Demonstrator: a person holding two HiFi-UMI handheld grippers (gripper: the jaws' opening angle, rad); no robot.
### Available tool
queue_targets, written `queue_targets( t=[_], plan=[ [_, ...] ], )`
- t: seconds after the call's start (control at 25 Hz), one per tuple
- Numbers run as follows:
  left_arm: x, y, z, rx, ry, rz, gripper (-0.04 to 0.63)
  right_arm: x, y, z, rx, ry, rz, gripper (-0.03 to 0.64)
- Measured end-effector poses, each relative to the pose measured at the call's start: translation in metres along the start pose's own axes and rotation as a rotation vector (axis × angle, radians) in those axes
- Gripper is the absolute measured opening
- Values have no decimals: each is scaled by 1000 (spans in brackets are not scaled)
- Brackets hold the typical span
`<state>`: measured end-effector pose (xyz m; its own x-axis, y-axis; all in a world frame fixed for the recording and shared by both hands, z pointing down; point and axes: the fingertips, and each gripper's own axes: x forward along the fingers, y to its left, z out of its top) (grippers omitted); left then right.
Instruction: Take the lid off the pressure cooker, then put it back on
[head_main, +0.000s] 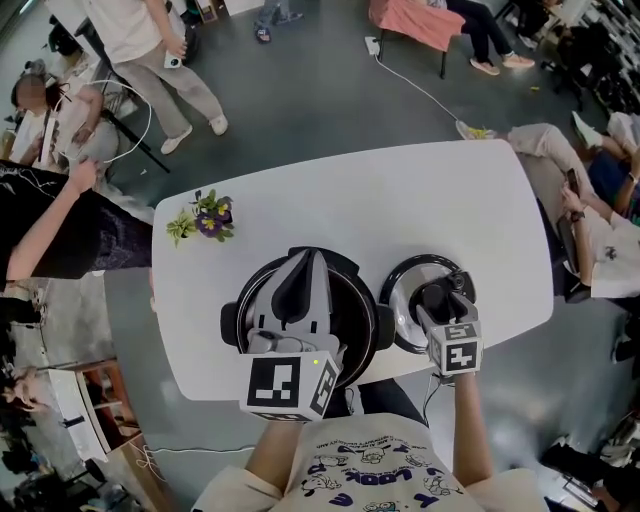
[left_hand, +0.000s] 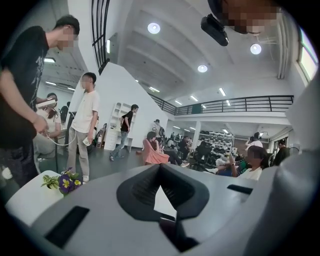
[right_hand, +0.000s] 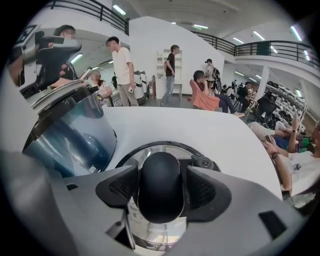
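Note:
The pressure cooker (head_main: 372, 318) stands open on the white table, a dark round pot with side handles; in the right gripper view its shiny wall (right_hand: 67, 135) rises at the left. Its steel lid (head_main: 400, 300) lies flat on the table just right of the pot. My right gripper (head_main: 440, 296) points steeply down at the lid's black knob (right_hand: 160, 185), which sits between the jaws with the pads close on either side. My left gripper (head_main: 308, 258) hovers over the pot's mouth, roughly level, shut with nothing in it (left_hand: 160, 175).
A small pot of purple and yellow flowers (head_main: 205, 220) stands at the table's (head_main: 430, 200) far left corner. Cooker and lid sit near the table's front edge. People stand and sit around the table, one close by its left end (head_main: 60, 220).

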<state>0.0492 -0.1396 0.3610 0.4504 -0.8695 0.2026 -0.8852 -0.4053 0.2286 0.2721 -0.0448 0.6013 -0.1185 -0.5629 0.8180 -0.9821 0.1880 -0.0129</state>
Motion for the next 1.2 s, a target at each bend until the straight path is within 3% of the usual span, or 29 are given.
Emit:
queue_targets(
  t=[0.4, 0.72, 0.92, 1.2],
  plan=[
    [3, 10, -8, -12, 21, 22, 14, 15, -2, -13, 3, 133, -10, 298],
    [0, 22, -9, -23, 27, 36, 14, 23, -4, -19, 23, 385, 29, 301],
    [-2, 26, -9, -31, 29, 43, 14, 24, -4, -18, 23, 432, 24, 302],
    [-8, 30, -14, -41, 37, 47, 14, 24, -4, -18, 18, 422, 24, 298]
  ],
)
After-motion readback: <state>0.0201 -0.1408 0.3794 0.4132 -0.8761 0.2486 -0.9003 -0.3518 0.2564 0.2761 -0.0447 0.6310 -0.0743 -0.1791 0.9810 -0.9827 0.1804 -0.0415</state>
